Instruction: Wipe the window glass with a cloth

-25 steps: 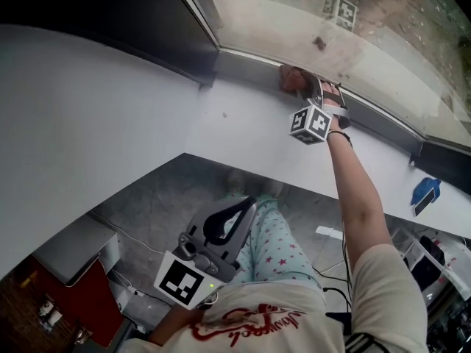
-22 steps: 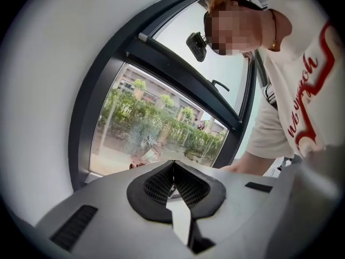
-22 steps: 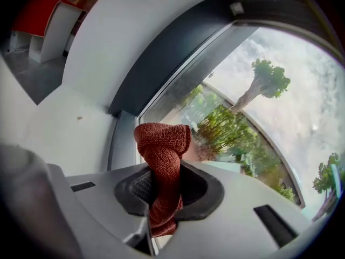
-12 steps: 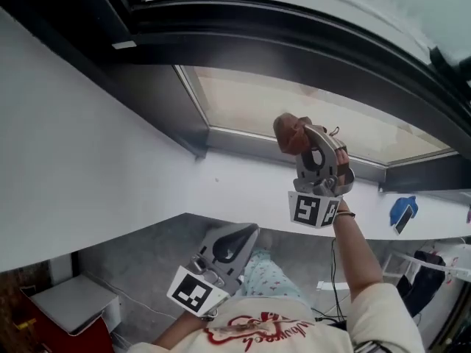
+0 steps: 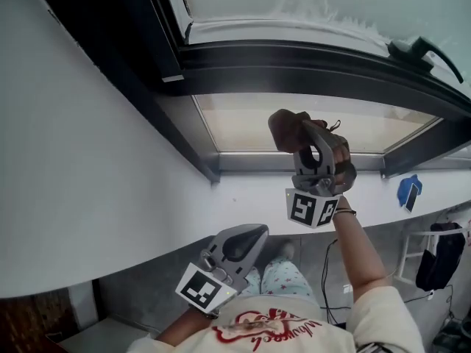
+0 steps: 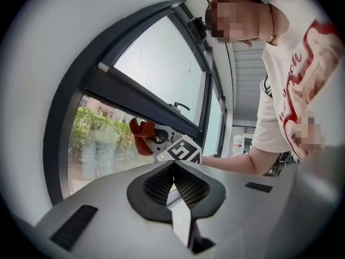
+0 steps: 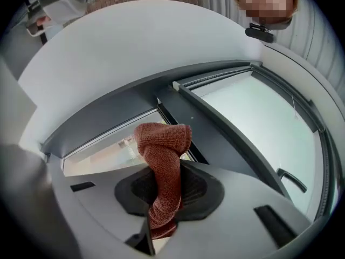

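Right tool (image 5: 300, 140): jaws clamped on the bunched cloth (image 5: 285, 127), raised in front of the window glass (image 5: 235, 120).
Left tool (image 5: 246, 240): jaws together, empty, held low.
Progress: cloth near the glass, contact uncertain; the wiping itself apparently all left to do.

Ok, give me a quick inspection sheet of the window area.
Surface: window glass, lower pane; white sill beneath it.
Job's things: red-brown cloth, bunched, held up in front of the lower pane; contact with the glass unclear.
Clutter: blue thing on the sill, far right.
Grippers: right gripper fingers shut on the cloth; left gripper shut, empty, held low.
Cables: thin cable below the sill.
Surroundings: dark window frame; handle on the upper window.
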`<state>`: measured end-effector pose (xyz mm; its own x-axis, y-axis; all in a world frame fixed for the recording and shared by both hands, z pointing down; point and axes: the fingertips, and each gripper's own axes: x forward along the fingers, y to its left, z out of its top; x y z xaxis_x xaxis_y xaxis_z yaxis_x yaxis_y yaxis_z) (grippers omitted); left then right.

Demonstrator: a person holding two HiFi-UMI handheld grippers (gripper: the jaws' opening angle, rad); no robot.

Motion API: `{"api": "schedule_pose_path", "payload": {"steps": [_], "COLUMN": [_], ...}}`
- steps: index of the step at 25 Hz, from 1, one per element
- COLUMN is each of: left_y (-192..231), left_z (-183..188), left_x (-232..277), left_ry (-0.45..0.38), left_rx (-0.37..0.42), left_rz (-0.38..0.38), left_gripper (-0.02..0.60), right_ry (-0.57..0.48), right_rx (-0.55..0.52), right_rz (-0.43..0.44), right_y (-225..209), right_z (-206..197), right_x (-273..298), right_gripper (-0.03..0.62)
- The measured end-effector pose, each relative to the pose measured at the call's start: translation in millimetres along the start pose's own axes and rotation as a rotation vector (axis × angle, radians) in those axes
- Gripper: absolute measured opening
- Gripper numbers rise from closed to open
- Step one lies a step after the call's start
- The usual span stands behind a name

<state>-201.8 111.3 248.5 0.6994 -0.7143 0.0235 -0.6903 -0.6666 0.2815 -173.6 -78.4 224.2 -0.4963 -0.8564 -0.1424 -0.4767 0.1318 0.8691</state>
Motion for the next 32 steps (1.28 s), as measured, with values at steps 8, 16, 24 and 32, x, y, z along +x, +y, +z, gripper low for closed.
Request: {"api": "schedule_pose_path", "payload": {"steps": [8,16,24,32], "left_y": [1,-5,11,33], "left_z": [-29,-57,-69,-98], "left_x": [-15,-21,-27,-34], "left_ry": [0.020,0.079,0.063,0.050], "left_rx": [-0.068,-0.111,-0.150,-0.179], "left_rz": [-0.012,-0.031,0.004,0.022], "left_gripper": [0.021,0.021,0.021,0.021], "right_ry": [-0.104,-0.079,-0.102,-0.126], "right_rx": [-0.288,-0.290,-0.318,-0.319], "right_rz": [-0.086,-0.146,-0.171,-0.138], "right_y": [7,1,14,51], "right_z": [33,30,28,22], "right_x": [47,80,103,100], "right_gripper": [0.077,0.077,0.075,0.066]}}
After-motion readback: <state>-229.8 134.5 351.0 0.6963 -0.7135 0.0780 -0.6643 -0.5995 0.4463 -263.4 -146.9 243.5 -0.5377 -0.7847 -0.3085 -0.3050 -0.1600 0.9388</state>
